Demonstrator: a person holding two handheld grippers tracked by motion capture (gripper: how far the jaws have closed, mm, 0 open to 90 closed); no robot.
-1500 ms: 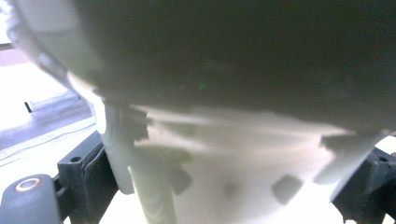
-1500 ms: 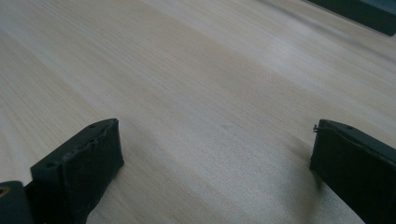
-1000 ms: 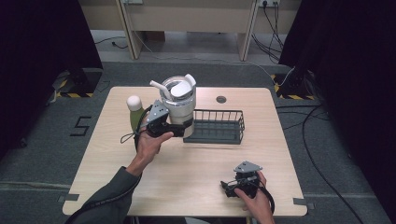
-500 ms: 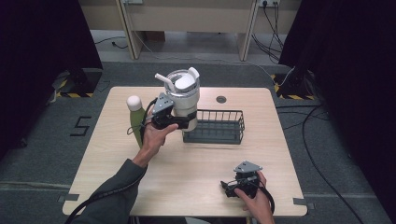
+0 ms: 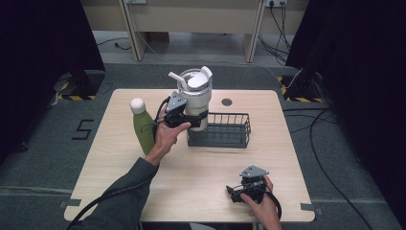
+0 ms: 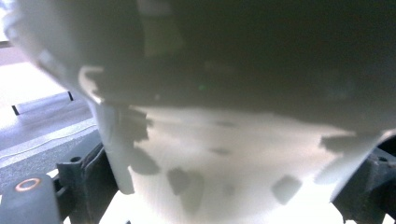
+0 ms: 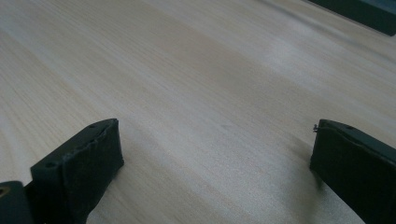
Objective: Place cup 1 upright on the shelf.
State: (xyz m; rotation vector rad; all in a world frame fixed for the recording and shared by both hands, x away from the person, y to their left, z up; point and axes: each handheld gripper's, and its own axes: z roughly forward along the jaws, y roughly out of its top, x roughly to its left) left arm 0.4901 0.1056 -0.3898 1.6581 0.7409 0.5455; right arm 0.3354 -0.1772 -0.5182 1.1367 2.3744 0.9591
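Observation:
A white tumbler [image 5: 195, 96] with a lid, a straw and a side handle is held up above the left end of the dark wire basket [image 5: 225, 130]. My left gripper [image 5: 194, 122] is shut on the tumbler's lower body. In the left gripper view the white tumbler [image 6: 224, 154] sits pressed between the two black jaws. My right gripper [image 5: 231, 193] rests low at the table's front right, open, with bare wood between its jaws in the right gripper view [image 7: 215, 158].
A green bottle [image 5: 140, 125] with a white cap stands upright on the table, just left of my left hand. A round dark grommet [image 5: 226, 102] sits in the tabletop behind the basket. Cables run over the floor to the right.
My left gripper has lifted the tumbler higher and carried it to the right, towards the basket. The right gripper has stayed put.

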